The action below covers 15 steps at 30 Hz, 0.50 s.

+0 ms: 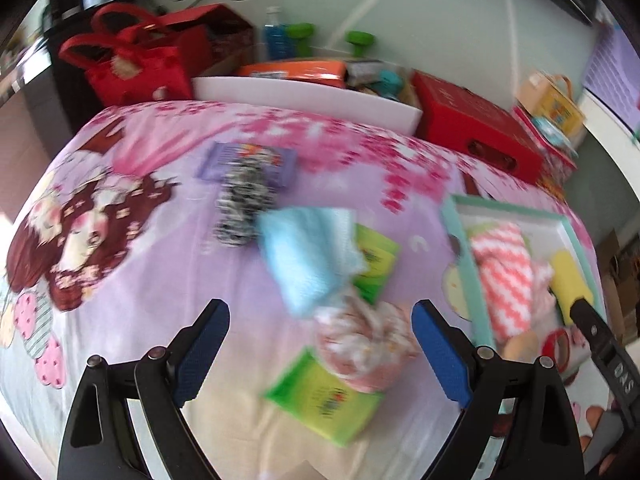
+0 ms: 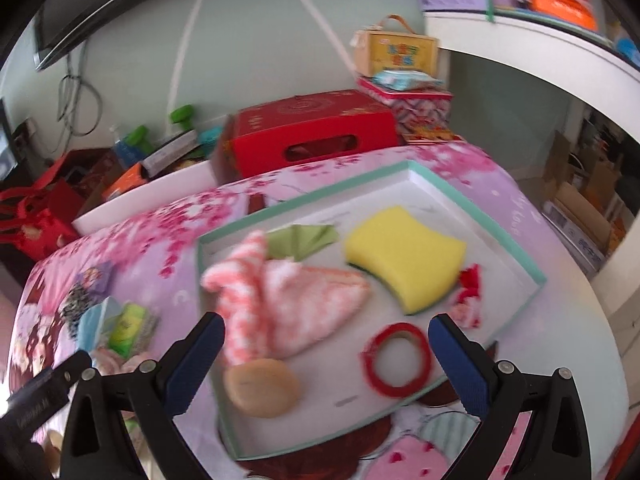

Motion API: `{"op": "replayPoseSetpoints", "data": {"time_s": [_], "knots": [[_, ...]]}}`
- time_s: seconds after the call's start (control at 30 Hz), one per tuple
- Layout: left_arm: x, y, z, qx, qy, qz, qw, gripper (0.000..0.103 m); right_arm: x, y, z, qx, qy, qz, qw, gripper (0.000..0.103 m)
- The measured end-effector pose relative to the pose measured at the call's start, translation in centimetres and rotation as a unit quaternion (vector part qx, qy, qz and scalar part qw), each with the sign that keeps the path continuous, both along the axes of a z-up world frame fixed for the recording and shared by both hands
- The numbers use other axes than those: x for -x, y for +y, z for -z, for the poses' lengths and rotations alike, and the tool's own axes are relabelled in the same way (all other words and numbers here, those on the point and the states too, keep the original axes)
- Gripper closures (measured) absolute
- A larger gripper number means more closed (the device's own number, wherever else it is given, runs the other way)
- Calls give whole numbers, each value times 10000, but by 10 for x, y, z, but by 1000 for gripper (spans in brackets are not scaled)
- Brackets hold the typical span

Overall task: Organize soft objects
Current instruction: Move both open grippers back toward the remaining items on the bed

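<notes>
My left gripper (image 1: 320,320) is open above the bed, with a bunched pink-and-white cloth (image 1: 362,346) between its blue fingers but not gripped. Around that cloth lie a light blue towel (image 1: 308,258), two green packets (image 1: 324,398) and a black-and-white fuzzy item (image 1: 242,206). My right gripper (image 2: 326,334) is open and empty over the teal-rimmed white tray (image 2: 440,188). The tray holds a pink-and-white striped cloth (image 2: 280,296), a yellow sponge (image 2: 404,256), a green folded piece (image 2: 304,238), a tan round pad (image 2: 262,388), a red tape ring (image 2: 398,360) and a small red-and-white item (image 2: 468,294).
A purple packet (image 1: 248,158) lies farther back on the pink floral bedspread (image 1: 140,280). Behind the bed stand a red box (image 2: 312,136), a red bag (image 1: 132,64), a white bin (image 1: 312,98) and green dumbbells (image 1: 360,40). A white desk (image 2: 540,48) is at the right.
</notes>
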<state>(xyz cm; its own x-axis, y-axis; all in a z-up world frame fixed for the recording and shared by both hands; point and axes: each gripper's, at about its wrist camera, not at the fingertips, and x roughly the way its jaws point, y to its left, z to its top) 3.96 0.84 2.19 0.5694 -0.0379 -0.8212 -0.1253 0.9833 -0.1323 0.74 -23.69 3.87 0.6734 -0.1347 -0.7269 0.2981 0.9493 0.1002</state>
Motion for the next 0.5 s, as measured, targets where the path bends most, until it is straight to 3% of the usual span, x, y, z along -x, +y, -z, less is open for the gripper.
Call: {"op": "replayPoseSetpoints", "data": {"time_s": [0.2, 0.5], "knots": [[2, 44, 3, -15, 70, -547, 9985, 10, -11, 42, 5, 3, 88, -528, 9986, 0], [9, 75, 11, 89, 225, -702, 9972, 10, -24, 101, 19, -262, 344, -1408, 9891, 0]]}}
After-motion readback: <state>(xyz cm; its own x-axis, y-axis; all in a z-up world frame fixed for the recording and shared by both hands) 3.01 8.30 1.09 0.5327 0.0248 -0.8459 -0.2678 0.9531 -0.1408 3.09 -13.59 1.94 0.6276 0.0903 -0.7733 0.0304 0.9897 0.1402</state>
